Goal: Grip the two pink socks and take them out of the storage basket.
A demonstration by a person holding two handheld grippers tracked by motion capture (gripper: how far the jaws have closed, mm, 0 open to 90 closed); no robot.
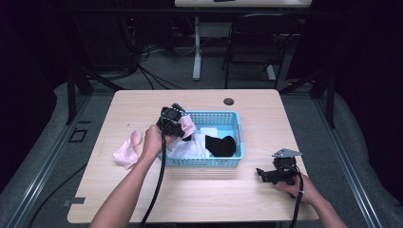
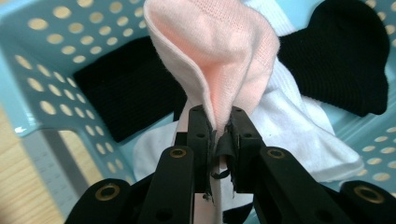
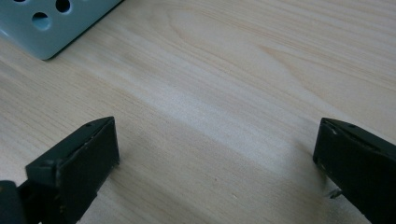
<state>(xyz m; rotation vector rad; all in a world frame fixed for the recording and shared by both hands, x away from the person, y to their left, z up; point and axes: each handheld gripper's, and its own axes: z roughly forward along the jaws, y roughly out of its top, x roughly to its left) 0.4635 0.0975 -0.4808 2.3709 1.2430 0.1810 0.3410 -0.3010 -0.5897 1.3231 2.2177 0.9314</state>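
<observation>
My left gripper [image 1: 182, 124] [image 2: 217, 122] is shut on a pink sock [image 2: 219, 51] [image 1: 188, 125], which stands up from its jaws over the left end of the blue perforated basket [image 1: 223, 162] [image 2: 28, 70]. Inside the basket lie a black sock [image 1: 220, 145] [image 2: 348, 60], white socks [image 1: 187, 148] [image 2: 299, 130] and another dark piece [image 2: 126, 88]. A second pink sock [image 1: 126, 152] lies on the table left of the basket. My right gripper [image 1: 260, 174] [image 3: 215, 163] rests low over bare wood at the front right, jaws wide apart with nothing between them.
The wooden table [image 1: 266, 114] has a round cable hole [image 1: 229, 101] near its far edge. A corner of the basket [image 3: 46, 23] shows at the upper left of the right gripper view. A black chair [image 1: 252, 42] and a table leg stand beyond the far edge.
</observation>
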